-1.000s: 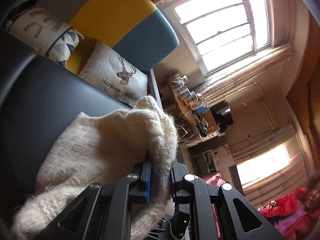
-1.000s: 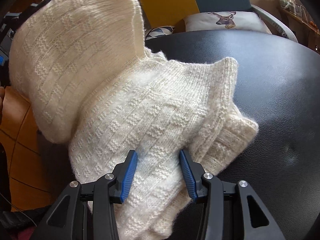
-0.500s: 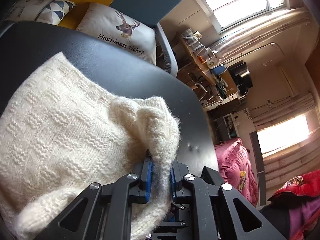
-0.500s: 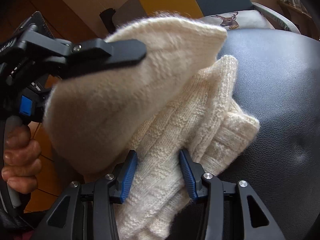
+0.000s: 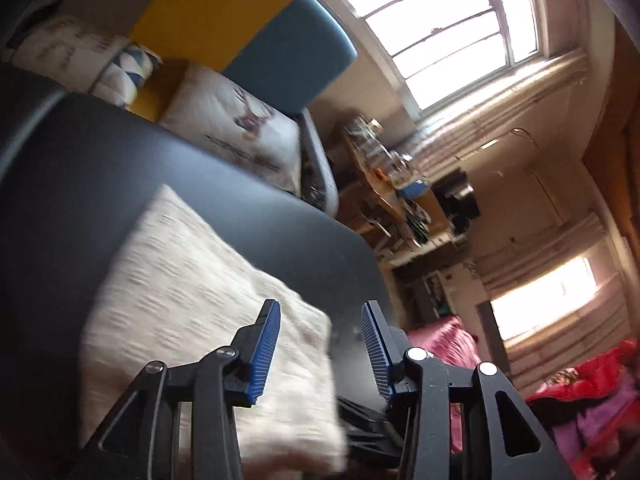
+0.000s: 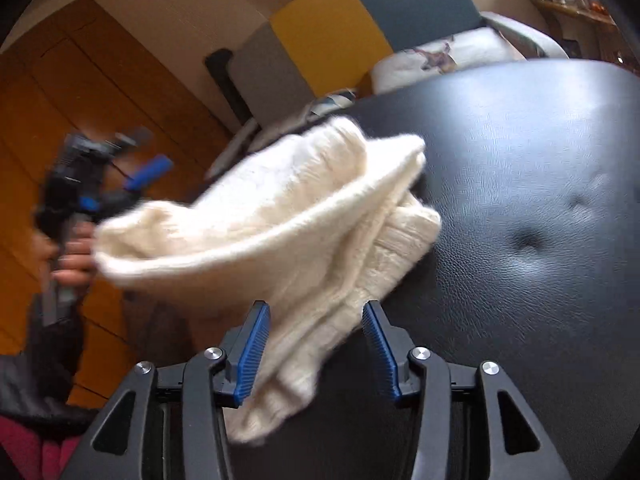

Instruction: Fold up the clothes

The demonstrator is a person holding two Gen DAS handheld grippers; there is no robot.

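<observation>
Released! Half a second ago the left gripper (image 5: 320, 350) was pinching a fold of the sweater (image 6: 280, 232); now its fingers (image 5: 264, 356) are opening, standing apart over the knit's corner with no pinch on the wool, and the cream fabric lies under and just beyond them. From the right wrist view that same gripper sits off to the left, blurred, a hand (image 6: 76, 252) wrapped round its handle.

One sweater, two grippers. The right gripper (image 6: 316, 350) has its fingers (image 6: 252, 354) opening too, set moderately wide, with a trailing end of the sweater lying between them; the blue pads flank the knit with a gap on the right side, so no clamp shows. The sweater is bunched in a doubled-over heap near the left edge of the black leather tabletop (image 6: 520, 160), its lower end toward the camera.

Beyond the tabletop: a sofa (image 5: 248, 28) in grey, yellow and blue panels, two cushions on it, one with a deer print (image 5: 240, 136), one with triangles (image 5: 80, 60). Bright windows (image 5: 448, 20) with curtains, a cluttered shelf (image 5: 392, 184), pink bedding (image 5: 444, 340) and wooden doors (image 6: 80, 100) fill the room.
</observation>
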